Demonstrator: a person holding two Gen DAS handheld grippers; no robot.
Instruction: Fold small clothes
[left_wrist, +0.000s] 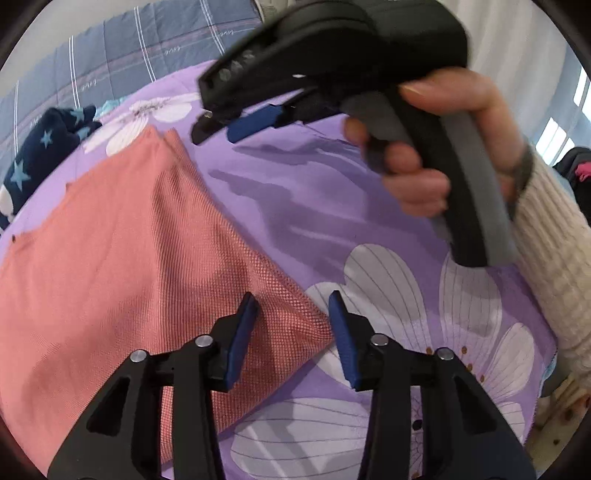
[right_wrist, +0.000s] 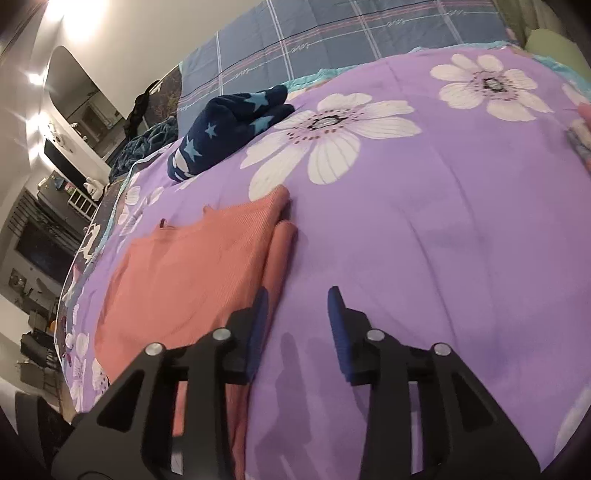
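left gripper: black linkage arms, silver pivot screws, blue ribbed pads. right gripper: identical build, black-and-grey handle. hand wears cream ribbed knit sleeve.

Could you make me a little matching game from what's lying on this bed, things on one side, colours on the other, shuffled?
Things:
1. flat garment
2. bundled garment
3. bedsheet
4. gripper pads

Colours:
A. purple with white flowers
B. blue
C. coral pink
D. navy with light blue stars

Pairs: 1-C, 2-D, 3-A, 4-B
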